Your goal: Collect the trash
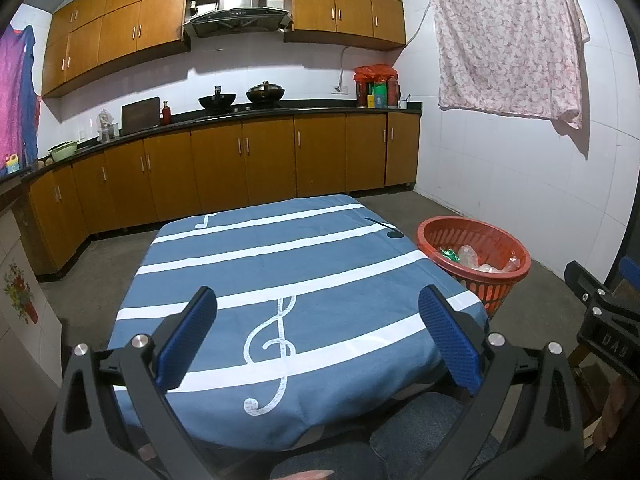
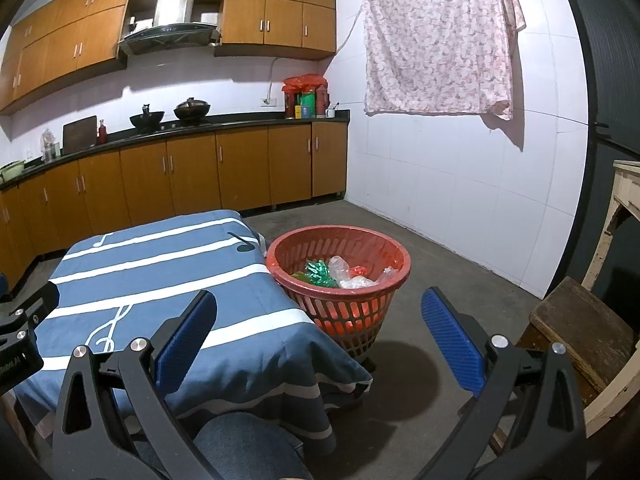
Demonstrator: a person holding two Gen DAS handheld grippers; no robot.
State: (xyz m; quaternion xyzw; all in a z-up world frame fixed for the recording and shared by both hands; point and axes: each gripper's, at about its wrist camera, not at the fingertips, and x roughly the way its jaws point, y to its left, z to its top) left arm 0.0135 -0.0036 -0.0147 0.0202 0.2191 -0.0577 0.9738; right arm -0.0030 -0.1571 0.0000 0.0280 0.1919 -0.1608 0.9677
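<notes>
A red slotted basket [image 2: 288, 254] stands on the floor at the table's far right corner, also the basket [image 1: 436, 236] in the left wrist view. Inside lie clear plastic wrappers [image 2: 352, 278], a green foil piece [image 2: 318, 272] and a red scrap [image 2: 358, 270]. The table wears a blue cloth [image 1: 280, 264] with white stripes and music notes, and nothing lies on it. My left gripper [image 1: 318, 308] hovers open over the near part of the cloth. My right gripper [image 2: 318, 312] hangs open at the table's near right corner, short of the basket. Both hold nothing.
Wooden cabinets and a dark counter [image 1: 240, 114] with woks run along the back wall. A patterned cloth [image 2: 436, 36] hangs on the right wall. A wooden stool [image 2: 580, 328] and a pale table leg [image 2: 616, 216] stand at right. A person's jeans-clad knee [image 2: 248, 444] shows below.
</notes>
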